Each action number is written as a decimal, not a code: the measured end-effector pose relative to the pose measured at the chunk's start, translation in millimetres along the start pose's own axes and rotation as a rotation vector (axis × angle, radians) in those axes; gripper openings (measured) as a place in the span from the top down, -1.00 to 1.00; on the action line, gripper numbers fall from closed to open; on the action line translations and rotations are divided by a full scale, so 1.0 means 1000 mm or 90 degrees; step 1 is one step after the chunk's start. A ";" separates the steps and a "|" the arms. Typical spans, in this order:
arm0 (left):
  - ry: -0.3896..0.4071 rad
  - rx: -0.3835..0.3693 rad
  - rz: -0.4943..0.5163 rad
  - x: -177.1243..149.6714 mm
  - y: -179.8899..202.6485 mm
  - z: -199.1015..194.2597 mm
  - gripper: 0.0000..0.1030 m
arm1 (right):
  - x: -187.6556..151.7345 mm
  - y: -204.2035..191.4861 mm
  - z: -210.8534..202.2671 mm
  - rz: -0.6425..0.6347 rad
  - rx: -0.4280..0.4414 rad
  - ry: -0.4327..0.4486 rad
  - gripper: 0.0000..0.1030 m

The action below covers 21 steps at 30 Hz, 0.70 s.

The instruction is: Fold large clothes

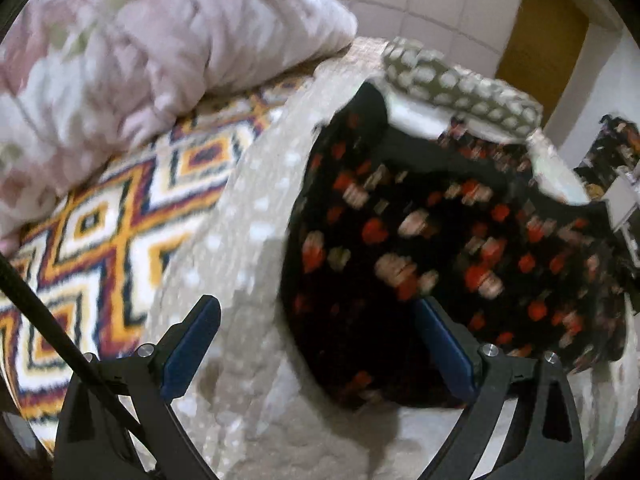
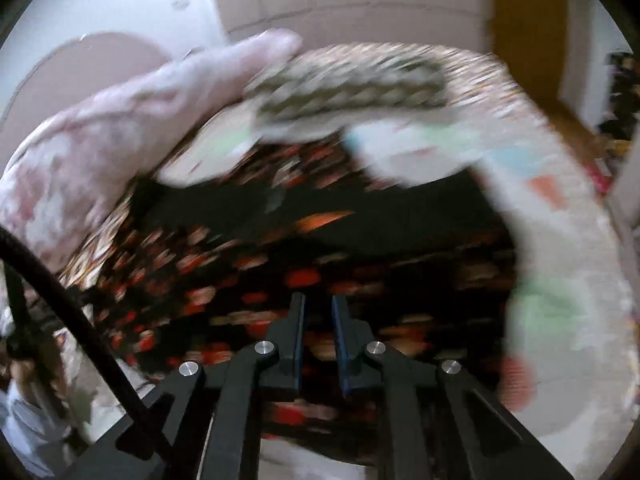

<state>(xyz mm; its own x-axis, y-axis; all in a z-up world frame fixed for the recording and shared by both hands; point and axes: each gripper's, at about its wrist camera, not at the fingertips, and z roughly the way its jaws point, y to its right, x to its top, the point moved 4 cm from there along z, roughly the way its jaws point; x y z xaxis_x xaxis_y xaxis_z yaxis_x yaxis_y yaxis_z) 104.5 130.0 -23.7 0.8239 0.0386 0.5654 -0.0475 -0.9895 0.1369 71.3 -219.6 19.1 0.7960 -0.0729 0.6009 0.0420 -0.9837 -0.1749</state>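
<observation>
A black garment with red and cream flowers (image 1: 424, 248) lies spread on a cream speckled bed cover (image 1: 248, 216). My left gripper (image 1: 320, 344) hangs over the garment's near left edge, open wide, with cloth and cover showing between its blue pads (image 1: 192, 344). In the right wrist view the same garment (image 2: 248, 280) fills the middle, badly blurred. My right gripper (image 2: 319, 314) sits just above it with its jaws almost together, only a narrow slit between them. The blur hides whether any cloth is pinched there.
A pink quilt (image 1: 132, 56) is heaped at the back left on a bright diamond-patterned blanket (image 1: 100, 240). A spotted olive cloth (image 1: 460, 88) and pale printed fabric (image 2: 560, 240) lie beyond the garment. A tiled wall and a brown door (image 1: 540, 40) stand behind.
</observation>
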 end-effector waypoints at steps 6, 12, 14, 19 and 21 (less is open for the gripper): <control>0.000 -0.044 -0.051 -0.009 -0.014 0.017 -0.87 | -0.012 -0.020 0.086 -0.007 -0.047 -0.091 0.72; 0.038 -0.071 -0.061 -0.015 -0.018 0.018 -0.93 | 0.016 -0.048 0.038 -0.033 -0.054 -0.040 0.72; 0.046 -0.083 -0.068 -0.015 -0.019 0.017 -0.92 | 0.031 -0.075 0.033 -0.053 -0.033 -0.028 0.72; 0.057 -0.107 -0.082 -0.017 -0.023 0.016 -0.92 | 0.064 -0.170 0.092 -0.143 0.017 -0.078 0.72; 0.061 -0.120 -0.091 -0.017 -0.026 0.016 -0.92 | 0.076 -0.199 0.127 -0.165 0.030 -0.097 0.72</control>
<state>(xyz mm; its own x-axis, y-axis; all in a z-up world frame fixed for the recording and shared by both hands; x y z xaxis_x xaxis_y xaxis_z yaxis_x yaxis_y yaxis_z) 100.3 152.7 -49.9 0.7731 0.1978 0.6026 -0.0460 -0.9301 0.3644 200.3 -8.9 0.4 0.8363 0.2079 0.5074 0.2801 -0.9574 -0.0694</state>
